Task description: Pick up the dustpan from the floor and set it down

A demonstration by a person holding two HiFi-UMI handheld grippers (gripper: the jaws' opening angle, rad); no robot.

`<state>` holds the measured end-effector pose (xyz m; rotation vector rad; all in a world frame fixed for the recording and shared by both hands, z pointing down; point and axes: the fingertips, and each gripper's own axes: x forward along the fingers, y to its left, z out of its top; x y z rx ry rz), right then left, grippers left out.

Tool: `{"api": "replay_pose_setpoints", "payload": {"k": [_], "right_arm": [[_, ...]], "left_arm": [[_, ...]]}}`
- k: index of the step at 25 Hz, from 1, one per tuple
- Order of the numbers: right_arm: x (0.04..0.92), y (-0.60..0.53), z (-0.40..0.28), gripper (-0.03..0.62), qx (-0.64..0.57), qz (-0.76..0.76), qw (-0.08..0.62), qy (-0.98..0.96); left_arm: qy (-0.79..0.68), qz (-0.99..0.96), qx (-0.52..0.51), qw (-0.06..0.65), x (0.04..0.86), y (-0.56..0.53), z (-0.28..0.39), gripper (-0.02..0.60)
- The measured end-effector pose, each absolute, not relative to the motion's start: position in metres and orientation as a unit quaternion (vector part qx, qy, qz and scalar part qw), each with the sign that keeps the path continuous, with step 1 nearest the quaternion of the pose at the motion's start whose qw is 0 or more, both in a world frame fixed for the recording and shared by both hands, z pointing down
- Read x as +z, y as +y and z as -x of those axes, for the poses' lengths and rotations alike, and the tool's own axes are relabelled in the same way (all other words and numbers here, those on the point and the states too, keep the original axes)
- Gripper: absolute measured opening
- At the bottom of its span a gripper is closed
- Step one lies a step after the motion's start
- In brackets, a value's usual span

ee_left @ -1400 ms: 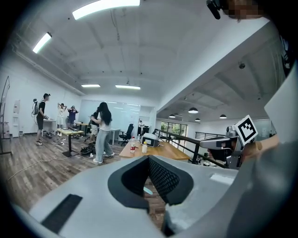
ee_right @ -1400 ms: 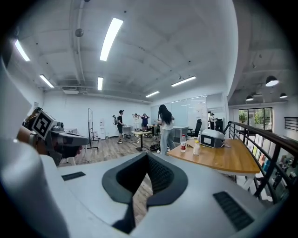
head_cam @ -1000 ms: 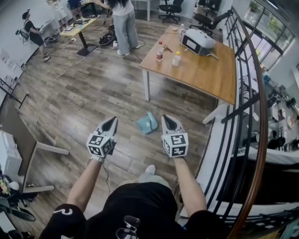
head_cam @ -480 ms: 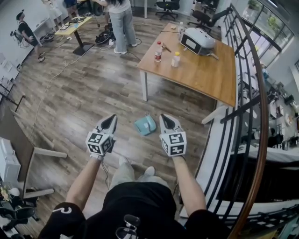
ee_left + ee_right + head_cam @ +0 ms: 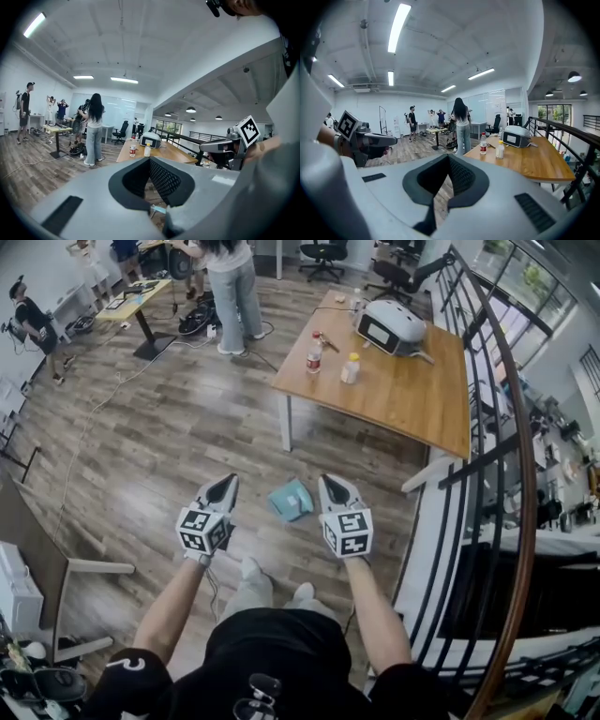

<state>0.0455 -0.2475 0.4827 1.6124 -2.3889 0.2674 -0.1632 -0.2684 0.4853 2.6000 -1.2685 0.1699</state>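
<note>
Walking on, the person is carrying both arms forward together, and the dustpan (image 5: 291,500) is sitting a touch further back between the two grippers than it was a second ago.

Wood-plank floor (image 5: 178,427) is spreading out underfoot. A long wooden table (image 5: 412,395) is standing just beyond the dustpan, and a dark railing (image 5: 520,474) is curving down the right side. Someone in pale jeans (image 5: 232,292) is standing at the far end with their back turned.

The person's forearms are reaching out nearly parallel, held apart at about shoulder width, wrists straight. The noses of the left gripper (image 5: 228,480) and the right gripper (image 5: 328,480) are dipping slightly towards the floor.

Seen from its own camera, the left gripper (image 5: 150,160) is keeping its jaws pressed together with nothing between them. The right gripper (image 5: 448,157) is doing the same, pads meeting at the tip and empty.

The teal dustpan is lying flat on the floor, near the table's front leg, untouched by either gripper. A pale blue sliver low in the left gripper view is probably its edge.

Two small bottles, one red-labelled (image 5: 314,352) and one pale (image 5: 351,368), are standing upright side by side on the table.
</note>
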Motion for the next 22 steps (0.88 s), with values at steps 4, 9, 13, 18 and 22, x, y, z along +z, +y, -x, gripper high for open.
{"api": "replay_pose_setpoints", "payload": {"k": [4,9,13,18,22], "right_arm": [[0.479,-0.256,-0.035,-0.005,0.092,-0.554,0.123,-0.818],[0.484,-0.259,-0.023,-0.005,0.093,-0.555,0.130,-0.816],[0.494,-0.262,-0.016,-0.005,0.095,-0.555,0.139,-0.814],[0.507,-0.266,-0.014,-0.005,0.104,-0.559,0.148,-0.809],[0.517,-0.280,-0.014,-0.005,0.100,-0.556,0.135,-0.814]], "left_arm": [[-0.431,-0.892,0.056,0.123,0.484,-0.280,0.171,-0.002],[-0.426,-0.894,0.059,0.126,0.491,-0.283,0.183,-0.002],[-0.425,-0.893,0.065,0.132,0.503,-0.286,0.192,-0.002],[-0.416,-0.896,0.075,0.136,0.522,-0.290,0.200,-0.002],[-0.413,-0.897,0.073,0.141,0.538,-0.307,0.200,-0.002]]}}
